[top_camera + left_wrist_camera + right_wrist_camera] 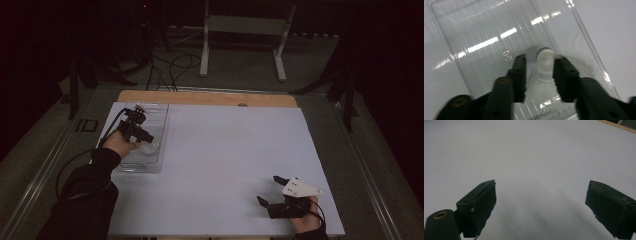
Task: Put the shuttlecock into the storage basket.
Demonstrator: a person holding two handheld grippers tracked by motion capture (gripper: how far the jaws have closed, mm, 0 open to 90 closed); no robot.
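In the clear plastic tray (481, 37) at the table's left, a white shuttlecock (543, 71) is seen lying between the parted jaws of the left gripper (539, 60), released; its blue-banded cork is shown in the left gripper view. The right gripper (267, 189) is held wide open above the white table (225, 150), grasping nothing.

My high view is dim, its surroundings nearly black. Overhead lights glare in streaks off the clear tray (486, 37); the nearest jaws blur, and soft shadows cross the white table (529, 157).
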